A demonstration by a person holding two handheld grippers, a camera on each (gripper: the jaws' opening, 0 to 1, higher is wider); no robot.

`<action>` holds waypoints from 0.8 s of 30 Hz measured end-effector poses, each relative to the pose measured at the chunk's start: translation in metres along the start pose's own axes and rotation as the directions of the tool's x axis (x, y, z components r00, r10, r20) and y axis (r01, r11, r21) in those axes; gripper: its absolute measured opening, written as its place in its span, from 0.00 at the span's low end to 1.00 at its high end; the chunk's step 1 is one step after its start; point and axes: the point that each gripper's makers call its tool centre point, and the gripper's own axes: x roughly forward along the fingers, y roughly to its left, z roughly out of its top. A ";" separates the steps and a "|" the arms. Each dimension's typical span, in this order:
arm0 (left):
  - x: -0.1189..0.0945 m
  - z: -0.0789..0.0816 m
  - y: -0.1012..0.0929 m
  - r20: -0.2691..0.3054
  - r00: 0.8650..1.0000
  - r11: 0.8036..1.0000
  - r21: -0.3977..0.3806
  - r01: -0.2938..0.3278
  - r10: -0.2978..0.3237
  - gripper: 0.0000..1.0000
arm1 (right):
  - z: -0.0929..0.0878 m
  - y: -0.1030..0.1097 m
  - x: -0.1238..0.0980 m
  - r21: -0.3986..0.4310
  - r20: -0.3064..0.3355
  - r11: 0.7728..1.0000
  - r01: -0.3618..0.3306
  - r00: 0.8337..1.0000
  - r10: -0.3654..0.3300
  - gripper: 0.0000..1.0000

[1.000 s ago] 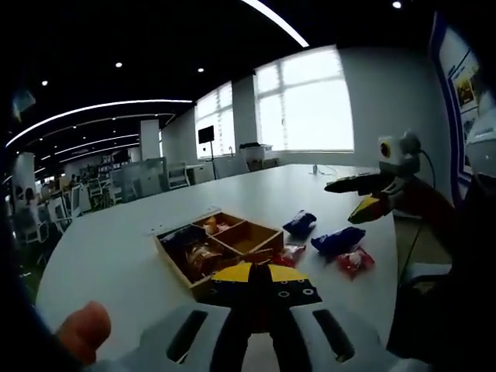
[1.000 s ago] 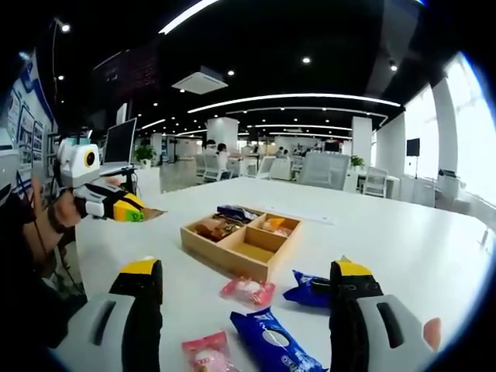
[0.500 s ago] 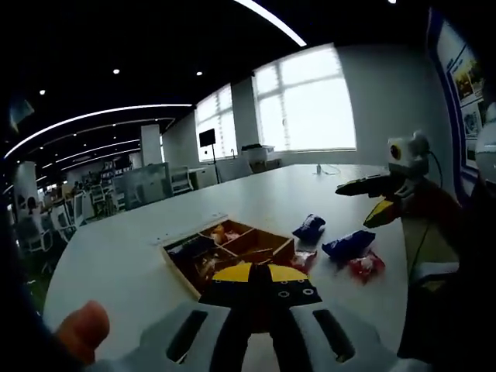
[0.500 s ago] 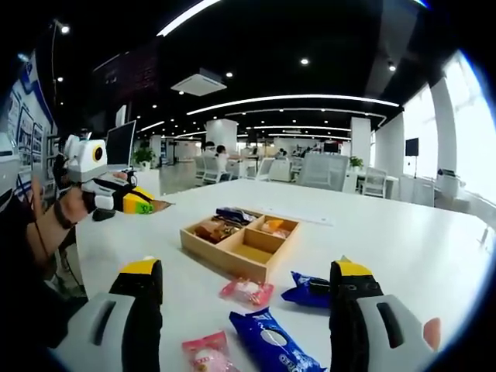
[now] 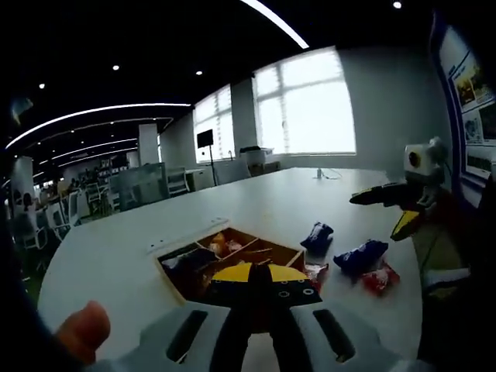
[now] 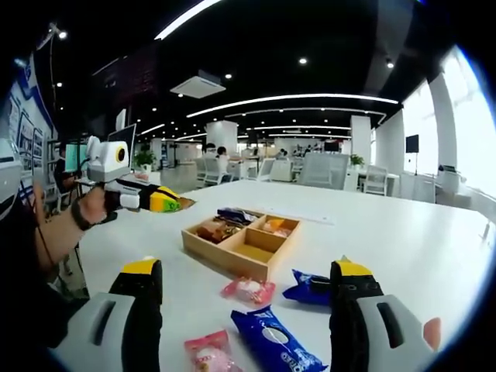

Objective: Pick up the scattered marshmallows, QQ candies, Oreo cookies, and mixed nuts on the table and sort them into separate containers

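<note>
Blue-wrapped Oreo packet [image 6: 273, 342], glossy, is seen lying between the spread, empty jaws of the right gripper [image 6: 244, 298]; left gripper [image 5: 258, 280] is clenched.

Table [image 6: 403, 232] white. Wooden tray [image 6: 240, 246] tan. 2 blue packets [image 6: 275, 349], [image 6: 310, 289]; 2 red-pink packets [image 6: 248, 290], [image 6: 208, 353]. Right gripper [image 6: 244, 310] jaws black, yellow-tipped.

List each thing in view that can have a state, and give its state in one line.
Wooden tray: on the table, compartments partly filled.
Left gripper: shut, empty.
Right gripper: open, empty.
Blue packets: lying loose on the table.
Red packets: lying loose on the table.
</note>
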 end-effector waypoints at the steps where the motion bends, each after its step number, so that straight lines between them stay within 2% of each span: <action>1: 0.004 -0.002 0.004 -0.010 1.000 1.000 0.020 -0.015 0.015 0.09 | -0.001 0.000 0.000 0.000 -0.001 1.000 0.001 1.000 -0.001 0.85; 5: 0.022 -0.004 0.011 -0.027 1.000 0.999 0.040 -0.013 0.014 0.09 | -0.003 0.000 0.001 0.002 -0.007 1.000 0.002 1.000 -0.002 0.85; 7: 0.028 -0.010 0.023 -0.073 0.995 0.988 0.143 -0.063 0.074 0.09 | -0.004 0.000 0.001 0.000 -0.011 1.000 0.003 1.000 -0.003 0.84; 8: 0.033 -0.014 0.023 -0.093 0.993 0.984 0.170 -0.059 0.076 0.09 | -0.004 0.000 0.001 -0.001 -0.013 1.000 0.003 1.000 -0.003 0.84; 11: 0.044 -0.018 0.021 -0.103 0.994 0.990 0.138 -0.032 0.047 0.10 | -0.005 0.000 0.001 -0.002 -0.017 1.000 0.005 1.000 -0.005 0.84; 18: 0.065 -0.022 0.019 -0.117 0.992 0.994 0.102 -0.028 0.040 0.10 | -0.009 0.002 0.002 -0.007 -0.030 1.000 0.000 1.000 -0.001 0.84; 20: 0.069 -0.032 0.025 -0.160 0.984 0.990 0.133 -0.054 0.075 0.10 | -0.010 0.003 0.002 -0.008 -0.032 1.000 -0.001 0.999 0.001 0.84; 24: 0.074 -0.046 0.025 -0.185 0.979 0.988 0.141 -0.055 0.081 0.10 | -0.010 0.003 0.000 -0.010 -0.030 1.000 0.000 1.000 0.000 0.84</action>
